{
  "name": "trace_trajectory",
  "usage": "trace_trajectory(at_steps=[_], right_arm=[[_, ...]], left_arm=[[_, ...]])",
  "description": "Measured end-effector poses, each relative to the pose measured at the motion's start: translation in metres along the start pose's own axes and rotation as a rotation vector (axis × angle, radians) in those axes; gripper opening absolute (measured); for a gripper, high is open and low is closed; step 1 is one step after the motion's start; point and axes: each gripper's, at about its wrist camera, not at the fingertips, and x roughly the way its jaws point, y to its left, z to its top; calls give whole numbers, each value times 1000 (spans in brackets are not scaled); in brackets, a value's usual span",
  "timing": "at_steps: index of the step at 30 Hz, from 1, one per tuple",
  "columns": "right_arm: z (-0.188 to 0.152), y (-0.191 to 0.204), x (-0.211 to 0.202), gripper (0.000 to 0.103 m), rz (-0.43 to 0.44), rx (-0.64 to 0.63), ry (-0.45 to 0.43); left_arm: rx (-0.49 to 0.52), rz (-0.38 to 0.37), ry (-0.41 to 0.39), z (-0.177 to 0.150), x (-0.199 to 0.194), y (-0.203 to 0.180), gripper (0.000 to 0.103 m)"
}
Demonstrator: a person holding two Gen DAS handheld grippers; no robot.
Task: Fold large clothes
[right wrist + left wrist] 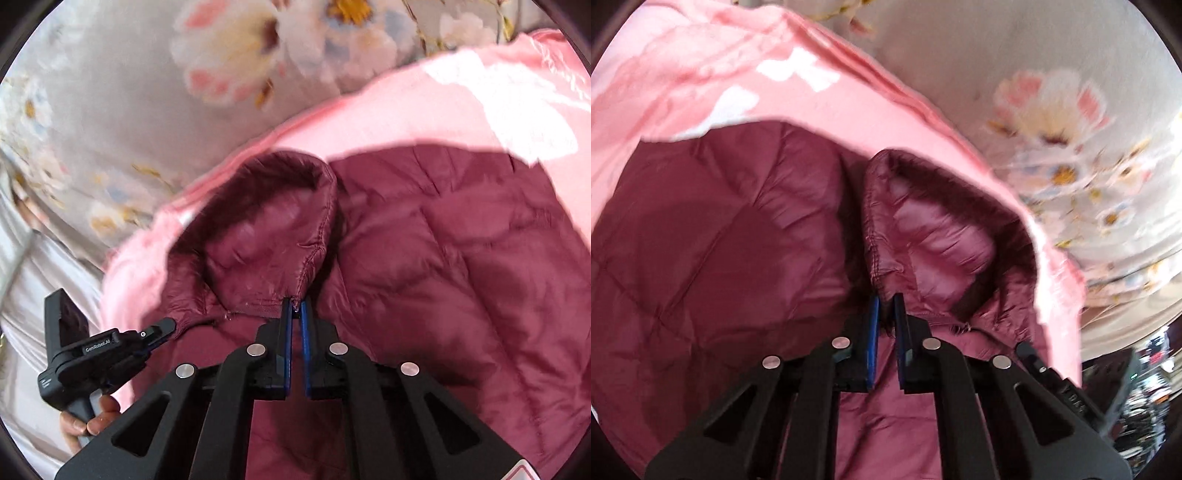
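A maroon quilted jacket [701, 240] lies spread on a pink cloth [849, 103], its hood [942, 229] puffed up. My left gripper [886, 301] is shut on the stitched rim of the hood near the collar. In the right wrist view the same jacket [461, 258] and hood [258, 229] fill the middle, and my right gripper [296, 304] is shut on the hood's seamed rim. The left gripper [168, 326] also shows there at the hood's far base, held by a hand [88, 421]. The right gripper [1025, 349] peeks in at the lower right of the left wrist view.
The pink cloth [406, 110] lies over a pale floral bedsheet [1052, 110] [147, 92] that spreads beyond the jacket. A dark cluttered area [1145, 387] shows past the bed's edge at the lower right of the left wrist view.
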Motion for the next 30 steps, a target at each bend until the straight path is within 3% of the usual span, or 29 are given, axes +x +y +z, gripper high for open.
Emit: trace_trajectory(at_steps=[4,10,17,21,23,24,25,28,30], right_arm=[[-7,-9,15,3,-39,-12,27],[-10,-6,23,2,-88,-69,14],[-8,-13,16,1,-41,-41,43],[3,-9,-19,20,-8,-10,22],[17,-8,-40,29,58,32,-19],[25,-7,-45,39,86,61,-33],[37,-5,-48,43,129,104,-45],[68,-2,-38,47,221,225,-65],[87,-2,-26,47,268,308,-104]], left_arm=[[-9,19,12,-10,20,10,7],[91,74,-45,-18,32,0,8],[147,107,-88,-25,31,-5,9],[142,87,-58,-21,9,-8,13],[122,28,-65,-14,-10,-10,24],[99,-7,-77,-6,-21,-12,40],[68,-31,-91,5,-30,-14,54],[-35,-123,-82,43,-30,-24,59],[-107,-142,-83,66,-21,-30,59]])
